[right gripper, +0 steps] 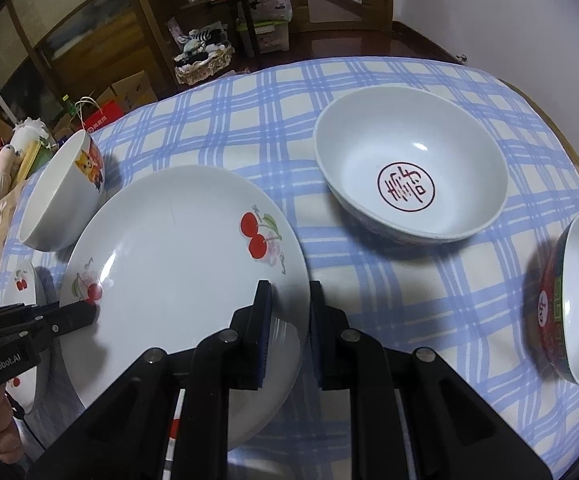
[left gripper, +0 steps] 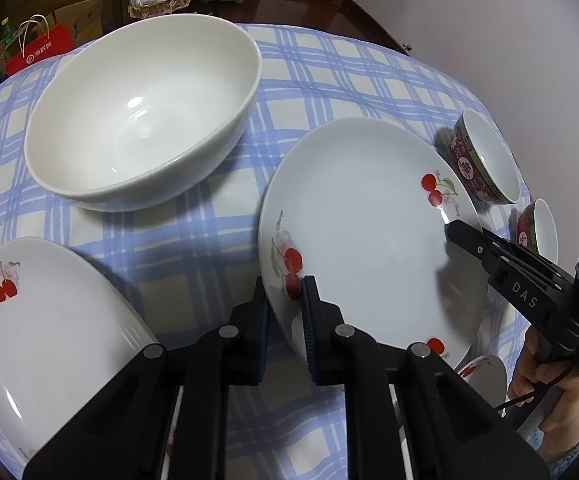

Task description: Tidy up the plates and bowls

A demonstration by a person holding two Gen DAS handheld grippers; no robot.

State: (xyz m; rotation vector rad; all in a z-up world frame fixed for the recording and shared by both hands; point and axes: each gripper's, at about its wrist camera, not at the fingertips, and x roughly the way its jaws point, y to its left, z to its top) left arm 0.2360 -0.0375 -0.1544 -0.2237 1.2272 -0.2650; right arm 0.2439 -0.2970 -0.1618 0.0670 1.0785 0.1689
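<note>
Nearest the left wrist camera, the left gripper (left gripper: 283,294) was clamped on the rim of the cherry plate (left gripper: 365,232) at about the plate's eight o'clock, one pad above and one below the edge. From the right wrist view, the right gripper (right gripper: 289,300) gripped the same plate at roughly its four o'clock, so both tools held it from opposite sides over the blue checked cloth (left gripper: 193,240). At eight o'clock in the left view lay a second cherry plate (left gripper: 45,332), apart from the held one. Farther out, at eleven o'clock, stood a large white bowl (left gripper: 141,120). At two and three o'clock sat two red patterned bowls (left gripper: 481,156), just beside the plate. In the right view, a bowl with a red seal (right gripper: 409,168) stood at one o'clock, well apart.
</note>
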